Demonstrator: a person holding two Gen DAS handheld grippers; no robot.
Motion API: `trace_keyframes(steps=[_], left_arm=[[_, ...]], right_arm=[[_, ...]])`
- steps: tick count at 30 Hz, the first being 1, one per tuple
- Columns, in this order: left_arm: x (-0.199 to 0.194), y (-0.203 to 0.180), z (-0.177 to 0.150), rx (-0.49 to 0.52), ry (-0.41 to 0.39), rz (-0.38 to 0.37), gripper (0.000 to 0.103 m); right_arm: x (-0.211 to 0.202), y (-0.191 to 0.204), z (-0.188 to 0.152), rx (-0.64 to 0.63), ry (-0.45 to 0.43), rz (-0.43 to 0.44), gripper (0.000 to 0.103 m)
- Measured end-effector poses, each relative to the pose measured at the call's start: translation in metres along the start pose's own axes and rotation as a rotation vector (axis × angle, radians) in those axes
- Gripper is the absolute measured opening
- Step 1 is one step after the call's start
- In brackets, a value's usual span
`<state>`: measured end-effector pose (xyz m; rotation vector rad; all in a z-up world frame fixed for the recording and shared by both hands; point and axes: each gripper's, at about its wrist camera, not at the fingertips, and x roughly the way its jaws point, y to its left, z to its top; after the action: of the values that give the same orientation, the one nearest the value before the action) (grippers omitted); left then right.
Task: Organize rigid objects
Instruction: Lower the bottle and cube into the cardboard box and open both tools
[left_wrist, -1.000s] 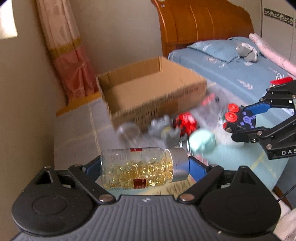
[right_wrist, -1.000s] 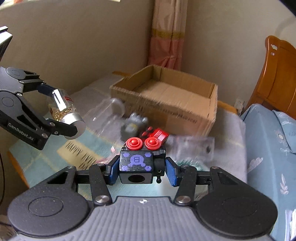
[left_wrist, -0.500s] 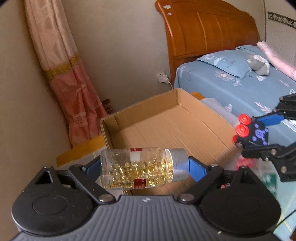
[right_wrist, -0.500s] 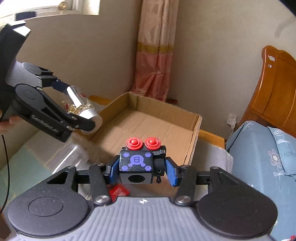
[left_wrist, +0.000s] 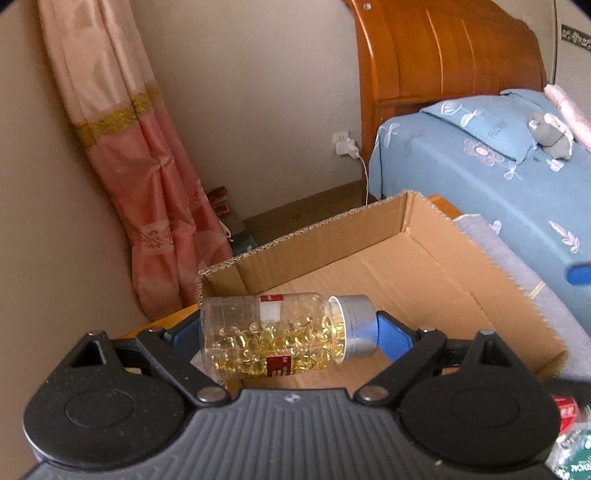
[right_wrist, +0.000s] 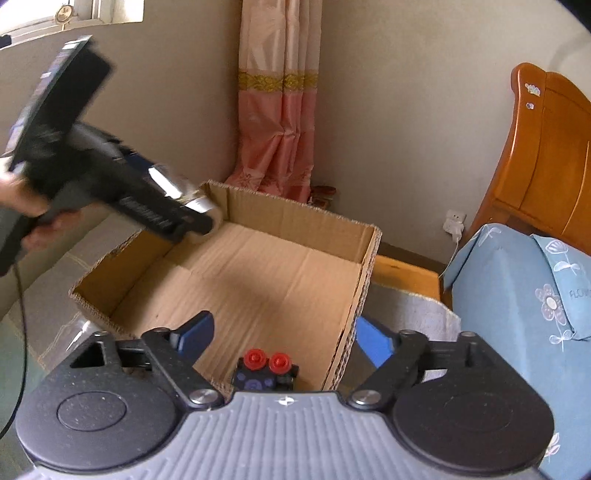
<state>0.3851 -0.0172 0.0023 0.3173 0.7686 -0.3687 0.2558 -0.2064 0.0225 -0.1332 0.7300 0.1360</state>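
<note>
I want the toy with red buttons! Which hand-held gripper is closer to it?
Right. The right hand-held gripper hangs open directly above the black toy block with two red knobs lying in the cardboard box. The left hand-held gripper is over the box's far corner.

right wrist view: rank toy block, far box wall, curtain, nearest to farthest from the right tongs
1. Toy block: in the box, just below the open right tongs.
2. Far box wall: across the box floor.
3. Curtain: behind the box, at the room wall.

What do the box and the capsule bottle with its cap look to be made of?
Box: matte brown corrugated cardboard, fluting showing along its cut rims. Capsule bottle: clear, glossy, likely plastic, since the yellow capsules show through. Cap: satin silver, metal or metallised plastic.
</note>
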Motion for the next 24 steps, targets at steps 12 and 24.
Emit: trace_keyframes(steps=[12, 24], left_arm=[[0.025, 0.001, 0.000, -0.036, 0.062, 0.002, 0.094], [-0.044, -0.003, -0.017, -0.031, -0.003, 0.021, 0.096]], right_arm=[[-0.008, 0.009, -0.013, -0.007, 0.006, 0.044, 0.101], [-0.055, 0.026, -0.031, 0.012, -0.038, 0.055, 0.103]])
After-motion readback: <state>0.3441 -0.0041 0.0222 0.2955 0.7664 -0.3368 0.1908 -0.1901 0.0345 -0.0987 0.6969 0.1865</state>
